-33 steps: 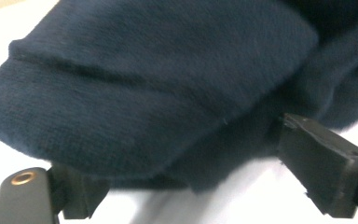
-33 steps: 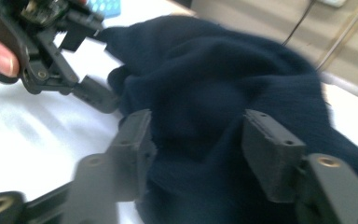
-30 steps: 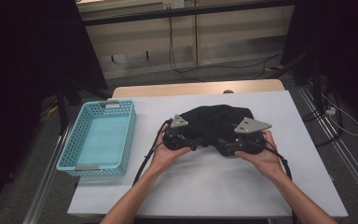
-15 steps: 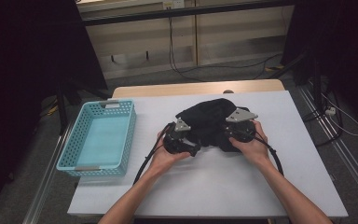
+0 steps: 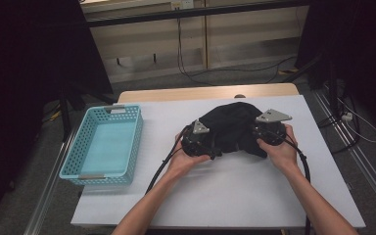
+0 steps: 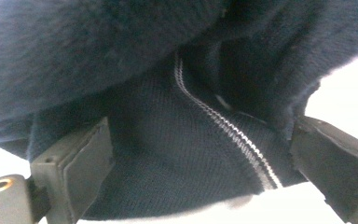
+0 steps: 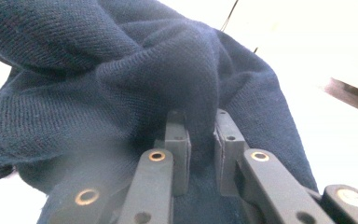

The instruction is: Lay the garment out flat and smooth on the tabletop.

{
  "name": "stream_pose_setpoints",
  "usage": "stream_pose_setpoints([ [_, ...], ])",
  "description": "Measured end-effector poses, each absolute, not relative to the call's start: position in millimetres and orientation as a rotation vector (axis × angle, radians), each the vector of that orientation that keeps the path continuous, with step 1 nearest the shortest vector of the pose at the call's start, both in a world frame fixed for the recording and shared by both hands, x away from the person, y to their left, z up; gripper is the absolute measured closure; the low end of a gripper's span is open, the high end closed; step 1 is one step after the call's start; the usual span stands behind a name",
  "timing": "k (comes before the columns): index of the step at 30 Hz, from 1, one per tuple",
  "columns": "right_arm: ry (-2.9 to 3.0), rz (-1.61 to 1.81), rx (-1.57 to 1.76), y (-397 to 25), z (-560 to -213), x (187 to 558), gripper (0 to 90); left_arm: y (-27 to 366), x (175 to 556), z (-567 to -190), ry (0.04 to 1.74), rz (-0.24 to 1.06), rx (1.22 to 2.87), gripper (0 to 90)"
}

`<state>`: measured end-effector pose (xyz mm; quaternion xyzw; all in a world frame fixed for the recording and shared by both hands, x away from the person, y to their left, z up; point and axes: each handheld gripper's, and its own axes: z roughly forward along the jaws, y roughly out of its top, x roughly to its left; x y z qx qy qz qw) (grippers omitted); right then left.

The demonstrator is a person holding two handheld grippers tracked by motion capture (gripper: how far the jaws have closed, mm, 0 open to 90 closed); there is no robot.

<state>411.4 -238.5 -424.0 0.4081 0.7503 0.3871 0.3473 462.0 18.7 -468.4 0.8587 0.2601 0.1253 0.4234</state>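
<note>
1. So, nearest the camera in the high view, the person's two forearms come in from the bottom edge over the white table point(image 5: 215, 196), one hand on each gripper.
2. The left gripper point(image 5: 199, 139) sits at the near-left edge of the dark knit garment point(image 5: 232, 122). In the left gripper view its jaws are spread wide, with the cloth and a pale line of stitching point(image 6: 223, 126) lying between them, so nothing is pinched there.
3. The right gripper point(image 5: 269, 131) is at the garment's right side. In the right gripper view its jaws are pressed nearly together on a raised fold of the navy knit point(image 7: 200, 107), so that one has a real bite of fabric.
4. The garment itself is bunched in a heap around the middle of the table, between the two grippers and a bit beyond them.
5. Handling guess: it looks soft, light and floppy, nothing fragile. It will sag and drape the moment it's lifted, and a thin pinch could slide off the loose knit. I'd take hold on a seam or edge, like that stitched line by the left jaws, since doubled fabric should give better purchase than a single layer.
6. Further left, well apart from the cloth, a light blue basket point(image 5: 85, 142) sits with nothing in it.
7. Beyond the table's far edge there's floor with cables point(image 5: 200, 73) trailing across it.
</note>
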Motion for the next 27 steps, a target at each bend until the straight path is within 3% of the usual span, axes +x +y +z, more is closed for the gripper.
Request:
stream_pose_setpoints([
  [2,1.957,1.013,1.057,-238.3,-426.2,411.1,79.7,20.1,465.3,-470.8,0.666,0.233,2.122,16.4],
  [4,1.965,1.020,1.056,-237.9,-427.6,410.8,79.5,19.7,465.5,-472.1,0.670,0.180,2.099,33.9],
  [6,1.973,1.027,1.057,-237.3,-428.6,409.4,79.5,19.6,462.5,-469.1,0.653,0.211,2.116,62.9],
  [7,1.977,1.029,1.054,-236.9,-428.9,408.2,79.5,20.4,462.2,-468.5,0.649,0.220,2.129,70.3],
  [11,1.995,1.048,1.045,-236.2,-428.7,403.0,79.5,26.9,459.2,-464.0,0.641,0.204,2.148,74.5],
  [27,2.058,1.158,0.973,-218.8,-416.4,361.4,80.6,73.7,402.4,-428.6,0.521,0.174,2.136,75.0],
])
